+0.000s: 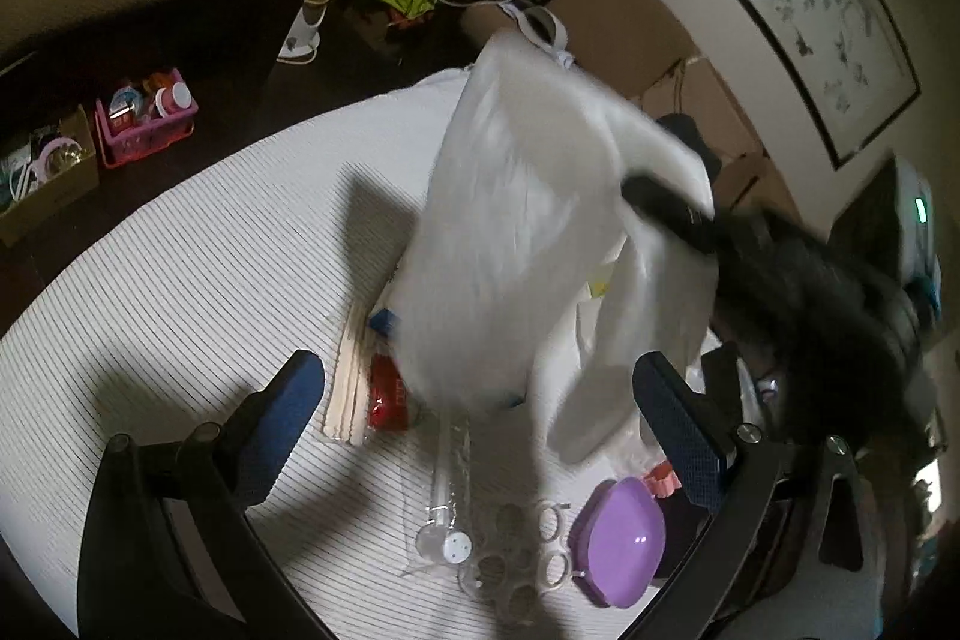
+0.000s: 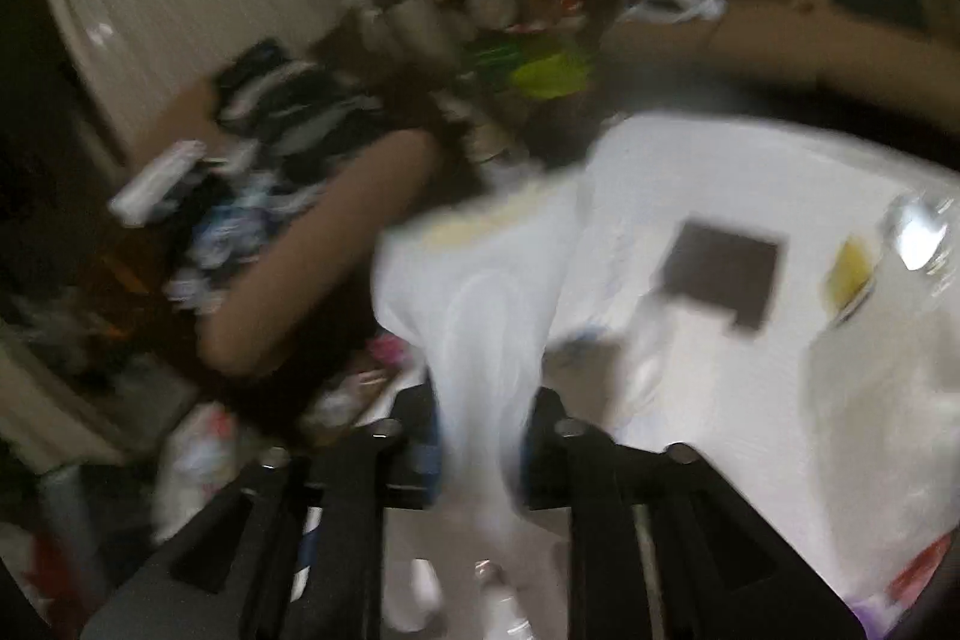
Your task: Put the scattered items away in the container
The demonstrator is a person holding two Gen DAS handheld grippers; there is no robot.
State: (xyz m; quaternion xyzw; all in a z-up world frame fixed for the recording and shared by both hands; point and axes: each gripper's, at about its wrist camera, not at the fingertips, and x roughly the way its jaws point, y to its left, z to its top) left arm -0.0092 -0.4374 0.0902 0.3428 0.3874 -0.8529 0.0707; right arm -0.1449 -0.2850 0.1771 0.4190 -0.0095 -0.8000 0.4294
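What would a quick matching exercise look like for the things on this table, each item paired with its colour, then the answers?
Items:
1. plastic bag
2. oval case
3. packet
4. wooden sticks

Colours:
A. purple
B. pale tan
C. white
D. red

Pairs: 1-C, 2-A, 3-D, 4-B

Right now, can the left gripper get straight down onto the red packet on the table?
Probably not cleanly. The left gripper is open and empty, but the white plastic bag hangs over the red packet, covering its right side; wooden sticks crowd its left.
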